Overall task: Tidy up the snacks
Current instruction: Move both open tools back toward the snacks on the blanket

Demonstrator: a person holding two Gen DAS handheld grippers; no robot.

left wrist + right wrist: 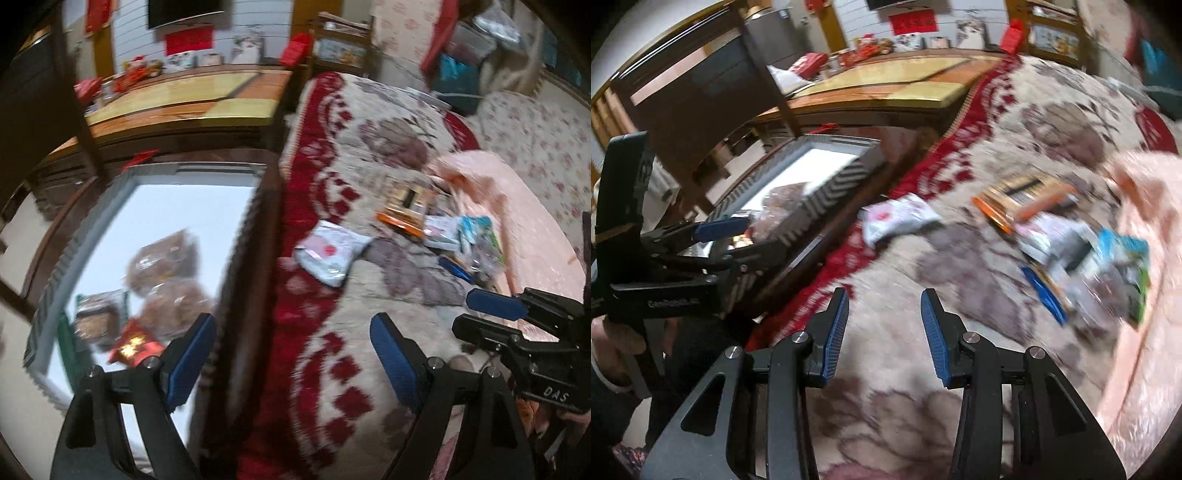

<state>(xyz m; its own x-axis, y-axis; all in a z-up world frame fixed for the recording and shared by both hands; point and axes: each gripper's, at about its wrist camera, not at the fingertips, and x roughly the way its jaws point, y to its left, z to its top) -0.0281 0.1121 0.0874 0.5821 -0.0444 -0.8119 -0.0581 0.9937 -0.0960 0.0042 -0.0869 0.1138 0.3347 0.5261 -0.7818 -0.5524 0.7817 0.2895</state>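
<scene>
Over on the left, the grey bin (pixel 74 236) with the zigzag walls is sitting on a dark wooden stand, already holding a few brownish snack bags (pixel 166 266) and a red packet (pixel 135 349). The left gripper (pixel 291 350) is hanging over the bin's edge and the blanket (pixel 332 184), fingers spread wide with nothing between them. A white packet (pixel 330 254) is lying alone on the blanket just right of the bin. The right gripper (pixel 884 328) is hovering over bare blanket, fingers only partly apart and gripping nothing. Further right, the loose snack pile (pixel 1071 243) is spilling beside a pink cloth (pixel 1152 221). Everything's pretty blurry.
</scene>
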